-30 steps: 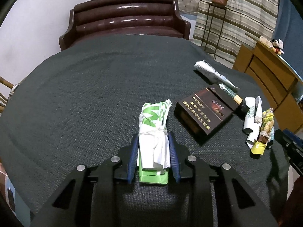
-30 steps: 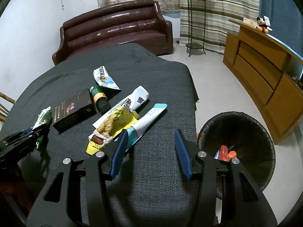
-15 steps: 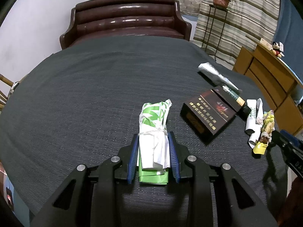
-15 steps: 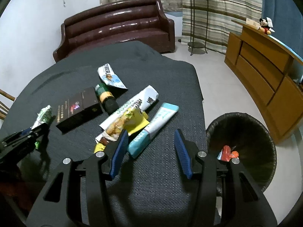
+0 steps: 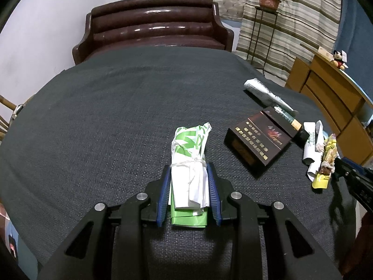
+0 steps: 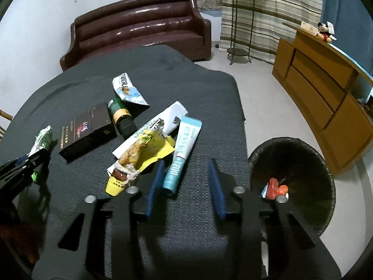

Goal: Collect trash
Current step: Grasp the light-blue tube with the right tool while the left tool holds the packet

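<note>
My left gripper (image 5: 188, 170) is shut on a green and white wrapper (image 5: 190, 161) that lies on the dark tablecloth (image 5: 105, 116); the wrapper also shows in the right wrist view (image 6: 43, 140). My right gripper (image 6: 185, 165) is open, its jaws on either side of the near end of a light blue tube (image 6: 184, 149). A yellow snack wrapper (image 6: 139, 156) lies just left of it. A black bin (image 6: 291, 182) with red trash (image 6: 275, 187) stands on the floor to the right.
A dark cigarette carton (image 6: 86, 130), a small dark bottle (image 6: 122, 117), a white rolled packet (image 6: 153, 126) and a blue and white packet (image 6: 128, 89) lie on the table. A brown sofa (image 5: 151, 28), a plant stand (image 6: 237, 23) and a wooden cabinet (image 6: 326, 88) stand beyond.
My right gripper has moved forward over the table so the blue tube's near end now lies between its jaws. The left gripper stays shut on the green wrapper.
</note>
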`<state>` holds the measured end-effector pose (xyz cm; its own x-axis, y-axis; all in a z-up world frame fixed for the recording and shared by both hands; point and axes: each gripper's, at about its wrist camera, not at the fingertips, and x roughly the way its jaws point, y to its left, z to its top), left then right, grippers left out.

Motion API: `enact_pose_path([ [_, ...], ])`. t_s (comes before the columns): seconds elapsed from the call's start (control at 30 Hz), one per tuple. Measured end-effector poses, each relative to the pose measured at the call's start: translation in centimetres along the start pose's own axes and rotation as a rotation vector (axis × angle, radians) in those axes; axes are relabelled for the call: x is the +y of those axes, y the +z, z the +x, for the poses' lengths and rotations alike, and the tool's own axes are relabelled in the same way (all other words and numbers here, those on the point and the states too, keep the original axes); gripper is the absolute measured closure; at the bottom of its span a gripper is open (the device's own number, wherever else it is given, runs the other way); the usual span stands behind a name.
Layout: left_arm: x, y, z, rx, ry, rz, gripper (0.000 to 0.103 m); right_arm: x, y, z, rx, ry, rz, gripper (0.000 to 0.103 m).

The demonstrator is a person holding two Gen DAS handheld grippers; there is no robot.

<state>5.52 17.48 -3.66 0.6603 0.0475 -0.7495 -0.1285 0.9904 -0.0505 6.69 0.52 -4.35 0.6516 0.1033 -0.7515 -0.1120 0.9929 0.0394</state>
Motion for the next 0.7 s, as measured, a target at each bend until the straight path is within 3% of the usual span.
enact_pose_path([
  [0.13, -0.1, -0.1, 0.0, -0.002, -0.007, -0.002, 0.072, 0.0, -0.1, -0.4, -0.017, -0.003, 0.000, 0.094],
  [0.5, -1.8, 0.1, -1.9, -0.064, -0.030, 0.017, 0.072, -2.1, -0.3, -2.2, -0.081, -0.045, 0.025, 0.095],
  [0.7, -5.9, 0.4, -3.0, -0.102, -0.100, 0.086, 0.072, -5.6, -0.6, -3.6, -0.114, -0.093, 0.061, 0.095],
])
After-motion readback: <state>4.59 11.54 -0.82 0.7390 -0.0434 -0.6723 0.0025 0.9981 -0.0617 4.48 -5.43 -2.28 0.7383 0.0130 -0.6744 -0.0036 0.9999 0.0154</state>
